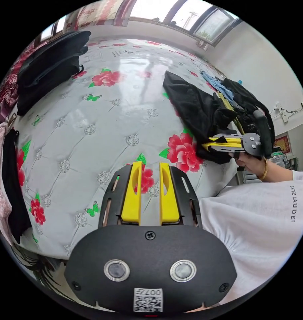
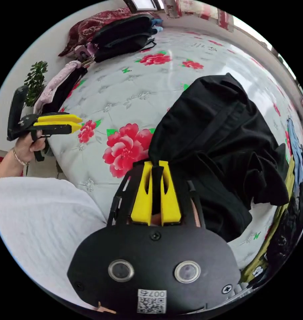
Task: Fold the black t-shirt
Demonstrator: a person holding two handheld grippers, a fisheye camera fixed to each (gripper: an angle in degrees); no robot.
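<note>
The right gripper (image 2: pixel 154 173) had its yellow jaws pinched on a fold of the black t-shirt (image 2: pixel 221 133), which lay bunched on the floral bedspread (image 2: pixel 131 90) by a big red flower, probably gripped to drag it out flat. The left gripper (image 1: pixel 150 170) hovered over that bedspread, jaws slightly apart, holding nothing. Beyond the shirt sat a clothes pile (image 1: pixel 239 100). Dark lettering ran down the person's white sleeve (image 1: pixel 293 203).

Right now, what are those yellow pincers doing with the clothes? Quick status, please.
Right gripper shut on crumpled black t-shirt. Left gripper open, holding nothing, over flowered white bedcover. Heap of other clothes beside the shirt.
</note>
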